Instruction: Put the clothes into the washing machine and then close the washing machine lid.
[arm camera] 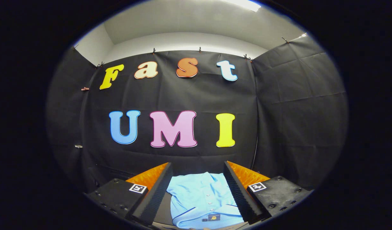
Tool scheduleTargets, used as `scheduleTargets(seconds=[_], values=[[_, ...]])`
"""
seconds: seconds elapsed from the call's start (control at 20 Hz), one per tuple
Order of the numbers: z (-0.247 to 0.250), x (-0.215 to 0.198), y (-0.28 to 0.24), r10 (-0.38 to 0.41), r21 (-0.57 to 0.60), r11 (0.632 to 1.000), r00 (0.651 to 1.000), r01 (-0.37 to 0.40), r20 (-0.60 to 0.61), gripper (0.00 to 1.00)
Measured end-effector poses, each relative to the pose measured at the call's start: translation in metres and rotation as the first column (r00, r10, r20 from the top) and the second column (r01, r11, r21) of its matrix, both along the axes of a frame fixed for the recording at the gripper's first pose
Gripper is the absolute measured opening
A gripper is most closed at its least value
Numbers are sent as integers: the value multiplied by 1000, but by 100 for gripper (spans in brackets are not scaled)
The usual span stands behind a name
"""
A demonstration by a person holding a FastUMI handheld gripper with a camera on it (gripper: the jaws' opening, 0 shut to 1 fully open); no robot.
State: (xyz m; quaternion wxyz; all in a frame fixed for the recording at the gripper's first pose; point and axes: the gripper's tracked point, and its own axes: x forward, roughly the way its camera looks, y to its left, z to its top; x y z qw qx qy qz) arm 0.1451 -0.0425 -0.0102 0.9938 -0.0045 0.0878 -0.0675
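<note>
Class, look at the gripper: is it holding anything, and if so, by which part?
Nothing is held. The gripper is open, its fingers spread apart, and the light blue shirt lies between them, ungripped.

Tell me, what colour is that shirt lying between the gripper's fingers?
Light blue shirt, with dark piping and small buttons, seen in the gripper view between the open gripper.

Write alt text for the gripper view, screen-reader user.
The gripper is open, its two fingers spread on either side of a light blue buttoned shirt lying flat between them. Beyond the fingers hangs the booth's black cloth wall, with a pale ceiling above it.
</note>
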Motion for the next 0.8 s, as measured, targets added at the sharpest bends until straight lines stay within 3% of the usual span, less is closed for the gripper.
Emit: scheduleTargets(seconds=[0.45, 0.8], values=[[-81, 84, -28, -17, 46, 998, 962, 31, -272, 99], [-151, 113, -49, -32, 23, 999, 885, 49, -464, 100]])
